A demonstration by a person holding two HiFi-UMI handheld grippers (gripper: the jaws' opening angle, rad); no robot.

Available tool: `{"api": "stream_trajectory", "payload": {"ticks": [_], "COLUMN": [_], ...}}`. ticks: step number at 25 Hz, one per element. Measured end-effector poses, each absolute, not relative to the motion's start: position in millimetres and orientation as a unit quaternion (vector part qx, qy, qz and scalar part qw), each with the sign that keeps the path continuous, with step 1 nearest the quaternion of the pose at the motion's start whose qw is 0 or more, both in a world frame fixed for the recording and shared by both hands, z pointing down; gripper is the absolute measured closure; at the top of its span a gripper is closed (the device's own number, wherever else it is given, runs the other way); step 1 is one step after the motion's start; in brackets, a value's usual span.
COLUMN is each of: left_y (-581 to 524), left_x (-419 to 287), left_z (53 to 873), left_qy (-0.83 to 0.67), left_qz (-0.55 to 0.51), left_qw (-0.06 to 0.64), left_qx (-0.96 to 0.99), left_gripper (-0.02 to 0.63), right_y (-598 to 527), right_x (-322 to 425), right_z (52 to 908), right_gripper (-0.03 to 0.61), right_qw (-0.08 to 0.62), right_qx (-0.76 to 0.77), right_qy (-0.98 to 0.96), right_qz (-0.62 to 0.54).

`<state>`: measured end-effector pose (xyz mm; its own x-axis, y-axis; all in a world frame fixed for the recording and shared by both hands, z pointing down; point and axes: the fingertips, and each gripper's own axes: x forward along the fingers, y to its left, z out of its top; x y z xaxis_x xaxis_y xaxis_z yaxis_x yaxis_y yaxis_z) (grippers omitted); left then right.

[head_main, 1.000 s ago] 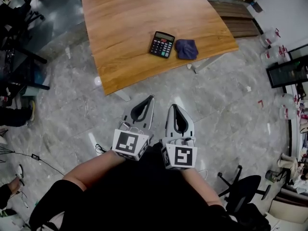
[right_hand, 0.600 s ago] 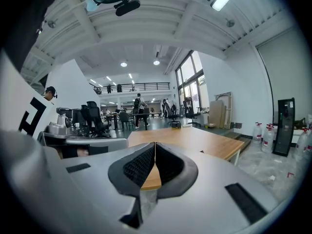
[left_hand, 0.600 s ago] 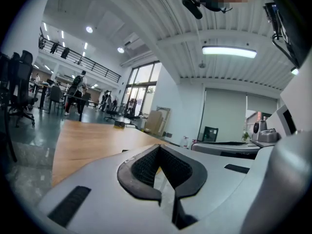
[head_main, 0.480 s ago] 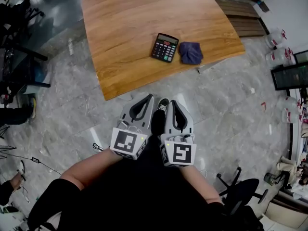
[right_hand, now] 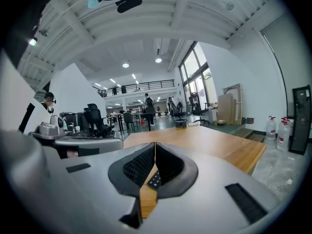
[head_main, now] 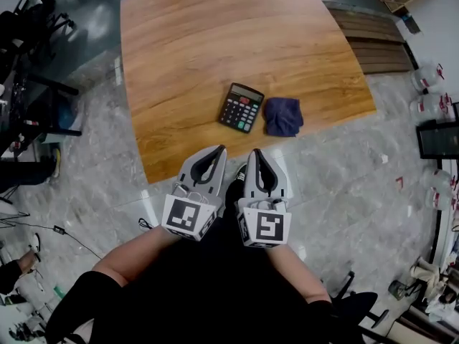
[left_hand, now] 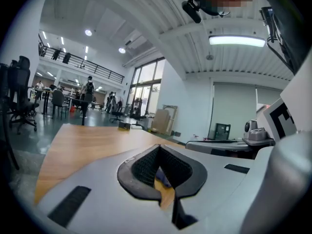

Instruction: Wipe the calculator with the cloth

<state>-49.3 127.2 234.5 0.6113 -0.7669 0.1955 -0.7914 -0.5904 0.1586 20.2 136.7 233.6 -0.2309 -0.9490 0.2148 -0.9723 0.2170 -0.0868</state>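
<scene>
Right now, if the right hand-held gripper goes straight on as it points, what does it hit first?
Probably the black rectangular calculator on the wooden table: it shows right past the right hand-held gripper's shut jaws. Depth is unclear.

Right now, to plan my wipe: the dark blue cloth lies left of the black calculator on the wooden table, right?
No: the head view shows the dark blue cloth right of the black calculator, both on the wooden table.
</scene>
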Motion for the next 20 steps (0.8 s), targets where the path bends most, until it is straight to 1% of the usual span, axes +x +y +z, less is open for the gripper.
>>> {"api": "stream_trajectory", "payload": {"ticks": [7, 14, 20], "left_y": [45.1, 4.7, -8.4], "left_x": [-2.2, 2.6, -0.4], "left_z": [246.4, 270.6, 298.9], "left_qy": [-0.441, -0.46, -0.439], "left_qz": [0.054, 0.094, 0.115], "left_qw": [0.119, 0.109, 0.127], "left_qx": [0.888, 0.876, 0.882], "left_gripper": [0.607, 0.607, 0.607], "right_y": [51.7, 15.7, 1.8], "right_x": [62.9, 81.6, 81.6], "right_z": [251.7, 274.9, 300.1], "right_gripper": [0.563, 0.563, 0.563], "right_qw": [0.068, 0.099, 0.116], "right_qx": [0.588, 0.583, 0.597], "right_qy": [-0.797, -0.798, -0.782], "right_qz": [0.119, 0.115, 0.136]}}
